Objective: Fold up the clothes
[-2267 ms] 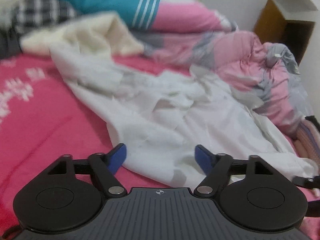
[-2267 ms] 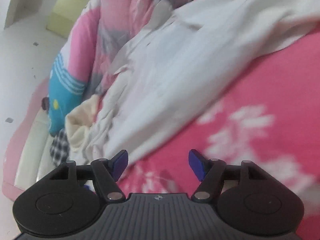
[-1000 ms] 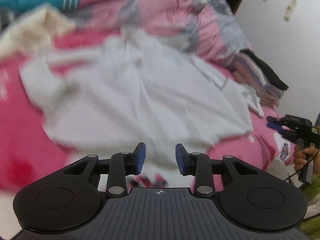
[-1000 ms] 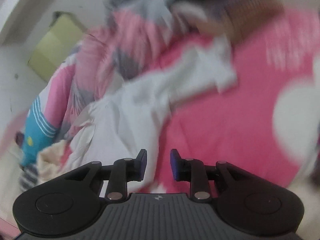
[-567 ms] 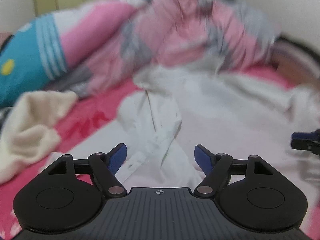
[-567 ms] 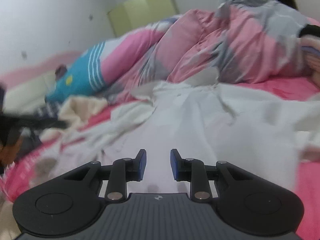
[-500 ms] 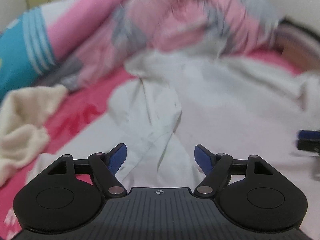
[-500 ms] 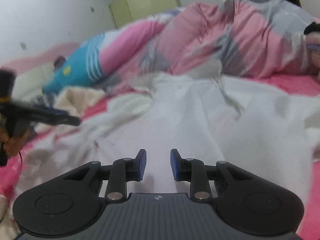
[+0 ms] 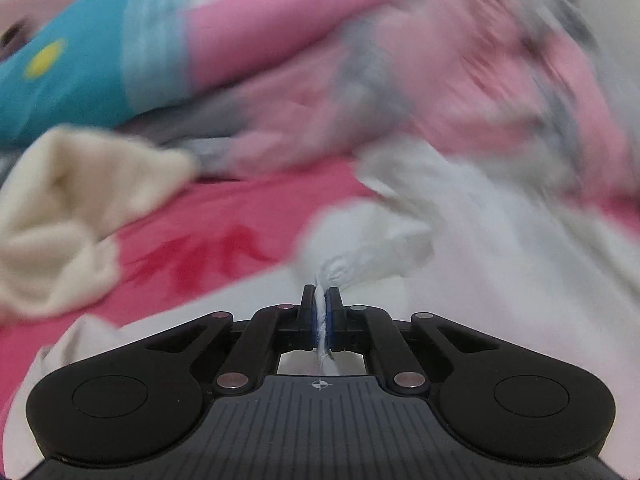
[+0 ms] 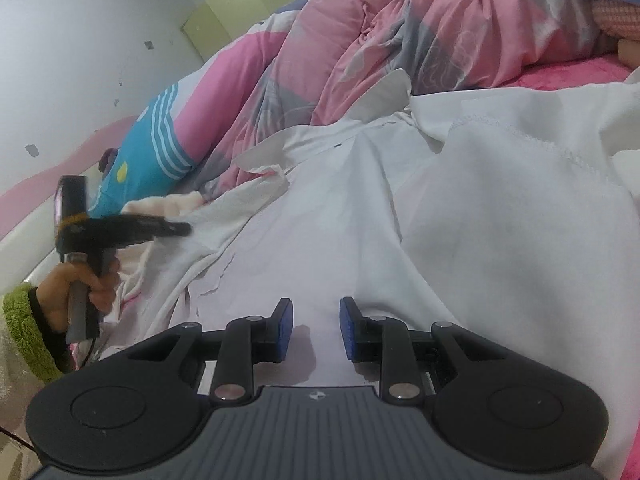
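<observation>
A crumpled white shirt [image 9: 500, 248] lies spread over the pink bedsheet [image 9: 224, 236]. My left gripper [image 9: 321, 292] is shut on a bunched fold of its edge, and the cloth shows as a thin white strip between the blue pads. The left wrist view is blurred. In the right wrist view the same shirt [image 10: 400, 208] fills the middle. My right gripper [image 10: 316, 312] hovers low over it, its jaws a narrow gap apart with nothing pinched. At the left of that view my left gripper [image 10: 184, 230] is held by a hand [image 10: 60, 296] and touches the shirt's edge.
A pink and grey quilt [image 10: 400, 40] is heaped behind the shirt. A blue and pink striped pillow [image 9: 80, 72] lies at the back left. A cream garment [image 9: 60, 208] sits left of the shirt. Folded clothes [image 10: 616, 20] rest at the far right.
My left jaws went from wide open to shut on a fold of the white shirt as the gripper pushed in towards it. My right gripper sank closer to the shirt, gap unchanged.
</observation>
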A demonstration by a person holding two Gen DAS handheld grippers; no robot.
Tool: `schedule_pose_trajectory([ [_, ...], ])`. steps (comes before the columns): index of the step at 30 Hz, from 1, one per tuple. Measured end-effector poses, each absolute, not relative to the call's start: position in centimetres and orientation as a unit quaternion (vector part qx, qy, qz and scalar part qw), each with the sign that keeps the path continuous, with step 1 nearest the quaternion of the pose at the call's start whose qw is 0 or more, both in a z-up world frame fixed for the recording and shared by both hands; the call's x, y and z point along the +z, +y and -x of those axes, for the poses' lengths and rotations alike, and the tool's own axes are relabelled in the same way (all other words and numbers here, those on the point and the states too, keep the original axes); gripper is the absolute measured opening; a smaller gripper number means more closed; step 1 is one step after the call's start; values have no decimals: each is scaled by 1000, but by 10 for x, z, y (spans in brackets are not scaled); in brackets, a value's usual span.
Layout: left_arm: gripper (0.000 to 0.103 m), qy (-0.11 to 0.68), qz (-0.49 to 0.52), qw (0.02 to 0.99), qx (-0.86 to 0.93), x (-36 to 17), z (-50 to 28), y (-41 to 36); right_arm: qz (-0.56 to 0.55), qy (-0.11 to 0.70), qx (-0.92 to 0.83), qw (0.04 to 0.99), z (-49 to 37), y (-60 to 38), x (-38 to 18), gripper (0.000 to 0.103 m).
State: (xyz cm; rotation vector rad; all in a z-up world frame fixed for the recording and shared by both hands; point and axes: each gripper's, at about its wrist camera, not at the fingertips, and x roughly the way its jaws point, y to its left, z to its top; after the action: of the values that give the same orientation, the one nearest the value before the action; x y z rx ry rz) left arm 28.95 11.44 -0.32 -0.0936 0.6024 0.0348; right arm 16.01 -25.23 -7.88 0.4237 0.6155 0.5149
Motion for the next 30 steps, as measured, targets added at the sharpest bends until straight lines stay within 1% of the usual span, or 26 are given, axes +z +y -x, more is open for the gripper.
schedule_pose_trajectory([
  [4, 3, 298, 168, 935, 94, -4, -300, 179, -210, 298, 250, 897, -160, -254, -79, 27],
  [6, 3, 320, 225, 912, 123, -15, -309, 206, -210, 298, 250, 897, -161, -254, -79, 27],
  [10, 7, 374, 293, 867, 151, -45, -317, 231, -211, 299, 250, 896, -162, -253, -80, 27],
  [11, 9, 370, 301, 866, 150, -43, -313, 232, -211, 299, 250, 896, -162, -254, -80, 27],
  [12, 17, 366, 309, 865, 150, -41, -310, 233, -212, 299, 251, 896, -161, -254, -80, 27],
  [14, 26, 359, 325, 862, 152, -30, -300, 237, -216, 299, 252, 895, -162, -256, -81, 27],
  [16, 27, 343, 328, 867, 151, -13, -285, 242, -224, 299, 254, 892, -162, -258, -82, 27],
  [19, 28, 307, 309, 888, 148, 30, -256, 251, -232, 298, 257, 889, -162, -260, -83, 27],
  [22, 29, 254, 269, 915, 159, 85, -214, 265, -234, 298, 258, 889, -162, -260, -83, 27],
  [25, 33, 191, 178, 941, 217, 145, -165, 276, -237, 298, 258, 888, -162, -261, -83, 27],
  [27, 39, 148, 117, 949, 254, 184, -133, 283, -238, 298, 259, 887, -163, -261, -83, 27],
  [28, 41, 139, 85, 948, 274, 194, -121, 283, -238, 298, 259, 887, -163, -262, -84, 27],
  [30, 51, 150, 40, 944, 292, 198, -103, 281, -237, 299, 258, 888, -163, -262, -83, 27],
])
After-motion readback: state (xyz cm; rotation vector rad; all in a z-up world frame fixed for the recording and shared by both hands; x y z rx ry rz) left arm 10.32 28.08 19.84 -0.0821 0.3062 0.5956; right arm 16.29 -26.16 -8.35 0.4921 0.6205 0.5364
